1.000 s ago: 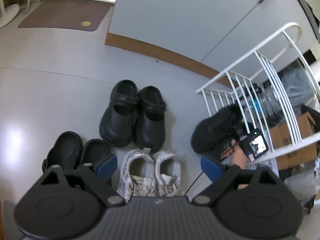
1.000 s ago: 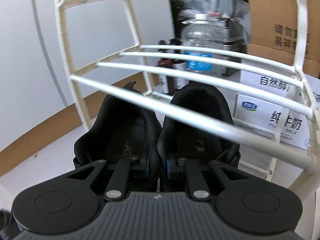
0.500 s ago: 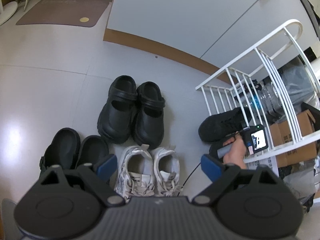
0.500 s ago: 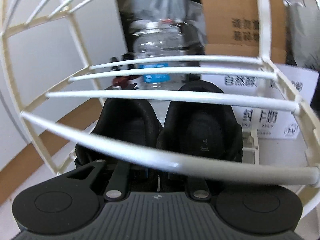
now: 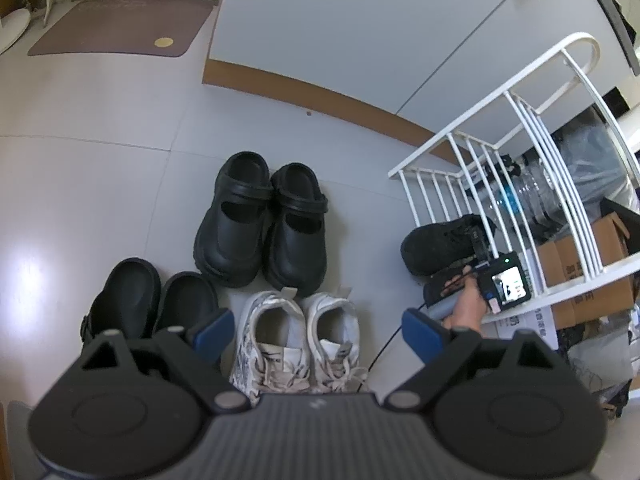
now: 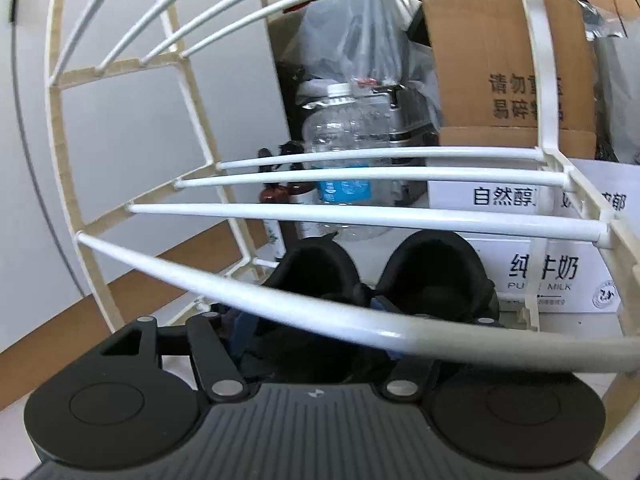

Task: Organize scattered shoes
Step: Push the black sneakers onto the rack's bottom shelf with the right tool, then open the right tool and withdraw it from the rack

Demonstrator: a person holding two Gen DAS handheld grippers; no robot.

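Note:
A pair of black sneakers stands side by side on the bottom level of the white wire shoe rack, toes pointing inward. My right gripper is at their heels, its jaws opening. Its blue pads stand apart and no longer press on the shoes. In the left wrist view a hand holds the right gripper at the rack, behind the black sneakers. My left gripper hangs open above a pair of white sneakers, holding nothing.
Chunky black strap shoes and black clogs sit paired on the pale floor. Behind the rack stand a big water bottle, a cardboard box and a milk carton box. A brown doormat lies far off.
The right gripper went from shut on the sneakers' heels to open, releasing them. The sneakers moved deeper under the rack bars and settled. The left gripper kept still.

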